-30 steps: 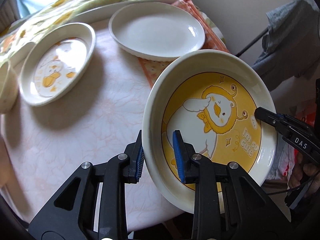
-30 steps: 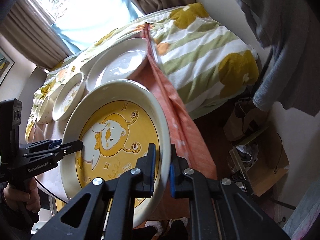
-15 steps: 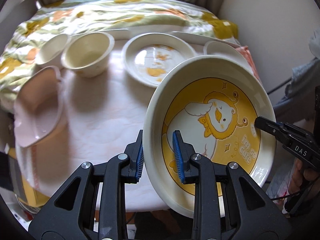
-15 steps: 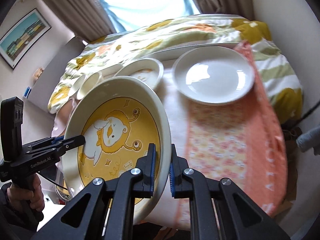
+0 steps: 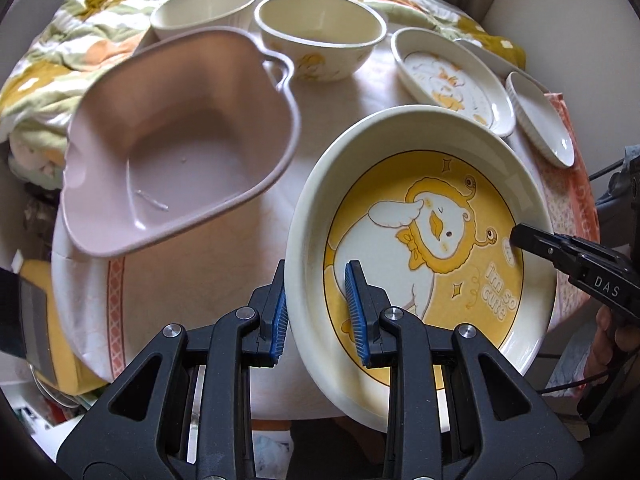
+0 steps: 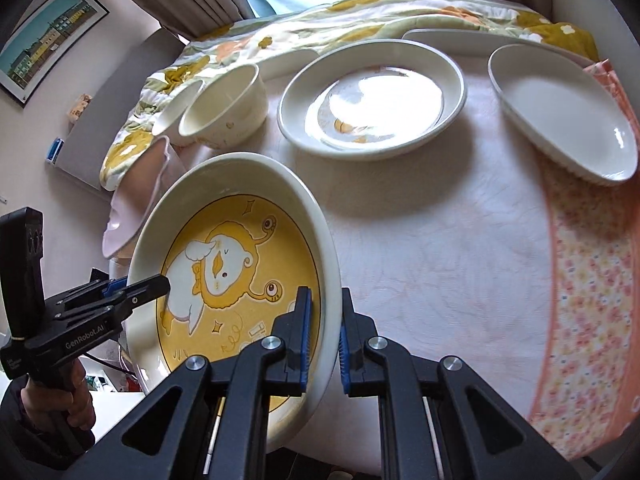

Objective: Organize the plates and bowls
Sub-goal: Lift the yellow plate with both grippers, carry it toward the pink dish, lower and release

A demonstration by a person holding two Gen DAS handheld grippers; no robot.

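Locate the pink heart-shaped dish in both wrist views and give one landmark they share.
Left wrist: pink heart-shaped dish fills the upper left, large and empty.
Right wrist: only an edge-on sliver at middle left, behind the held plate.
Shared landmark: the yellow cartoon plate, gripped at opposite rims by both tools.

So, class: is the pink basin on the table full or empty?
Empty. The left wrist view looks straight into the pink basin: its bare floor and walls show, with nothing lying inside.

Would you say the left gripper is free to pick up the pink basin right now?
Probably not: the left gripper is clamped on the yellow plate's rim, shared with the right gripper. The pink basin sits unobstructed beside it.
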